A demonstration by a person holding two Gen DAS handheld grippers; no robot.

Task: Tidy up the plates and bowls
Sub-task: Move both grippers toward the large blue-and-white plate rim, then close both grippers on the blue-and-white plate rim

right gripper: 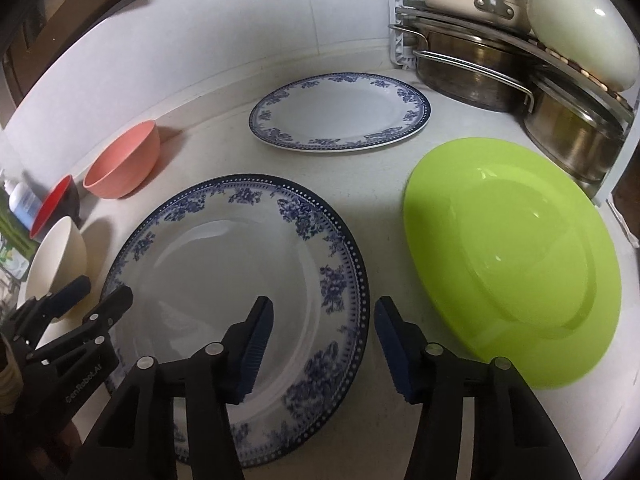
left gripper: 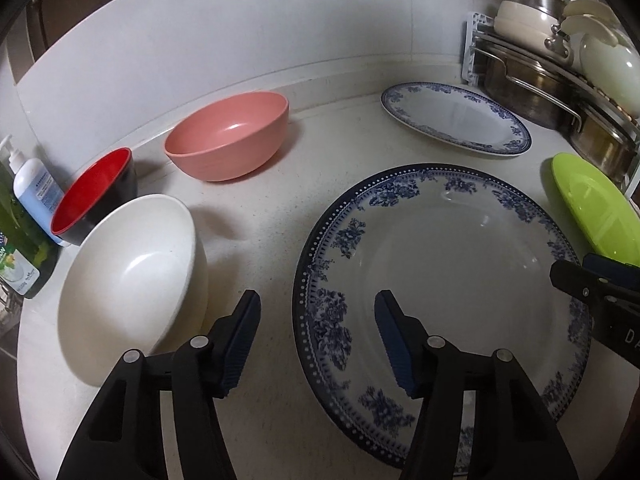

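White and speckled, the desk [left gripper: 264, 216] runs along a pale wall, and a rack of pots [right gripper: 480, 72] fills its far right corner. Biggest of the dishes is the large blue-flowered plate [left gripper: 440, 280], lying flat in the middle of the desk. Next is the green plate [right gripper: 516, 264], flat and just beside it on the right. A smaller blue-flowered plate [right gripper: 340, 112] lies farther back, near the pots. On the left sit three bowls, apart from the plates: a white bowl [left gripper: 128, 280] in front, a pink bowl [left gripper: 228, 140] behind it, and a little red bowl [left gripper: 92, 196] touching the white one. Nothing is stacked yet, so the sorting looks like it is just starting. The left gripper [left gripper: 316, 340] hangs over the left edge of the big plate with its jaws spread and empty. The right gripper [right gripper: 324, 344] hangs over the gap between the big plate and the green one, jaws spread and empty too. A good next move may be to pinch one rim and lift that plate onto another.
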